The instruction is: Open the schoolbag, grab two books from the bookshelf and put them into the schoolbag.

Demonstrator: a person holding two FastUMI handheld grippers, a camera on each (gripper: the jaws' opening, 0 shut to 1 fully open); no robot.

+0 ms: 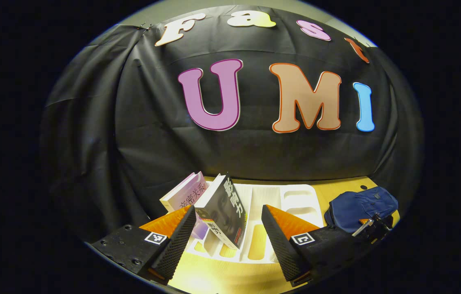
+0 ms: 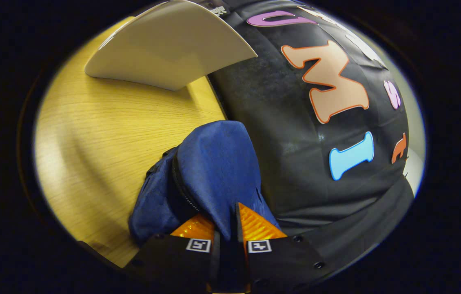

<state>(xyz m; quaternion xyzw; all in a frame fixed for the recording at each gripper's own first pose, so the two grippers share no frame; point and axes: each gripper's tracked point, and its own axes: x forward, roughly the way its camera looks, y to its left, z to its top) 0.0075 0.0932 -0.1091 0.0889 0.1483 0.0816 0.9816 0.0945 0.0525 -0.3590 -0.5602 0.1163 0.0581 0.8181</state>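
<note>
- Presently, two books stand leaning in the white bookshelf (image 1: pixel 295 200) on the wooden table (image 2: pixel 91 134): a dark-covered book (image 1: pixel 226 212) in front and a pale pink book (image 1: pixel 185 192) behind it, both tilted to the left.
- Neither book has yet reached the blue schoolbag (image 1: pixel 361 208), which lies on the table to the right of the bookshelf, near the booth's black cloth wall (image 1: pixel 153 122).
- Judged from these views, the task is at an early stage: the bag is being held at its fabric, a dark gap shows beside the zip line (image 2: pixel 181 188), yet whether the bag is fully open cannot be told. Both book transfers remain.
- Left gripper (image 1: pixel 228 237): fingers spread wide apart, released, holding nothing; the dark-covered book stands between and beyond them, seemingly untouched.
- Right gripper (image 2: pixel 225 228): fingers drawn close together, pinching a fold of the schoolbag's blue fabric between them, so that the cloth rises as a ridge ahead of the fingertips.
- In the left gripper view, the right gripper appears at the schoolbag's near edge.
</note>
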